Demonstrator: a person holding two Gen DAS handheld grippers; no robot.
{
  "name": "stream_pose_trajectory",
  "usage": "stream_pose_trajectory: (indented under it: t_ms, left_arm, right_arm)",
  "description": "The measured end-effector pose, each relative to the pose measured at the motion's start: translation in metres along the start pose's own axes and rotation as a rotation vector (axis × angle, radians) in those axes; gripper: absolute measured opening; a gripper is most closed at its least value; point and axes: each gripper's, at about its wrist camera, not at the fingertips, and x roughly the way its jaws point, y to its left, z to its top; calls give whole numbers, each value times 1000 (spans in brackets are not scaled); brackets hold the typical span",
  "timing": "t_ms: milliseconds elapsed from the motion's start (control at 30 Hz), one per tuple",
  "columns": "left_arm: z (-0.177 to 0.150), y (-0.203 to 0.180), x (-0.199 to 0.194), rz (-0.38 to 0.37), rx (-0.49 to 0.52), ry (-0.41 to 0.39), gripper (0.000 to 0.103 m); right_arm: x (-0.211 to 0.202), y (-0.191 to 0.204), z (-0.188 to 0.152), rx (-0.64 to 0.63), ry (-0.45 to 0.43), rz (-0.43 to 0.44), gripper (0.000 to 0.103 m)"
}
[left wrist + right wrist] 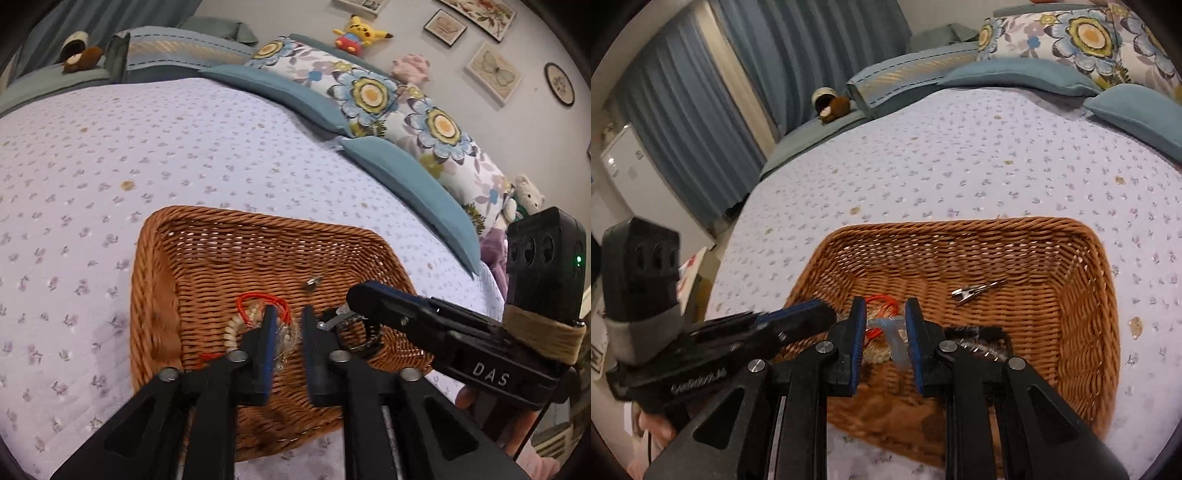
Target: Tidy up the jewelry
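Note:
A brown wicker basket [207, 258] [1082, 295] sits on the bed. In it lie a red cord [255, 301] [882, 301], a pale coiled bracelet [232, 334], a clear plastic bag [286, 338] [895, 341], a dark chain [365, 341] [975, 345] and a small silver clip [312, 283] [975, 290]. My left gripper [288, 317] is open, low in the basket over the plastic bag. My right gripper [885, 308] is open over the same bag and cord. Each gripper shows in the other's view, the right one [424, 321] and the left one [757, 332], close beside each other.
The bed has a lilac flowered quilt [147, 140] [960, 155]. Blue cushions [406, 177] and flowered pillows [388, 96] line the headboard side, with plush toys [360, 33] behind. Blue curtains [738, 74] and a white cabinet [631, 173] stand beyond the bed.

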Motion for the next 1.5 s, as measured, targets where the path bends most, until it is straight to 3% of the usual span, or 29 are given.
stream_pose_trajectory:
  t_ms: [67, 133, 467, 700, 833, 1100, 1267, 1433, 1500]
  left_arm:
    - [0, -1, -7, 1, 6, -27, 57]
    - [0, -5, -19, -2, 17, -65, 61]
    - [-22, -45, -100, -52, 71, -166, 61]
    - [-88, -71, -163, -20, 104, -202, 61]
    - [-136, -73, -181, 44, 80, -189, 62]
    - [-205, -45, -169, 152, -75, -93, 61]
    - [-224, -40, -146, 233, -64, -31, 61]
    - [-234, -28, -145, 216, -128, -20, 61]
    - [-238, -27, -146, 229, -137, -16, 61]
  right_arm:
    - [-4, -4, 0, 18, -12, -3, 44]
    - [-13, -5, -2, 16, -24, -1, 45]
    - [-100, 17, -52, -73, -119, -28, 45]
    - [-135, 41, -115, -118, -151, -87, 45]
    - [-143, 40, -150, -91, -160, -117, 45]
    - [-139, 21, -172, -15, -125, -95, 45]
    - [-141, 7, -167, 38, -119, -66, 45]
    - [-157, -28, -158, 165, -145, 44, 45]
    - [-151, -30, -159, 178, -129, 42, 45]
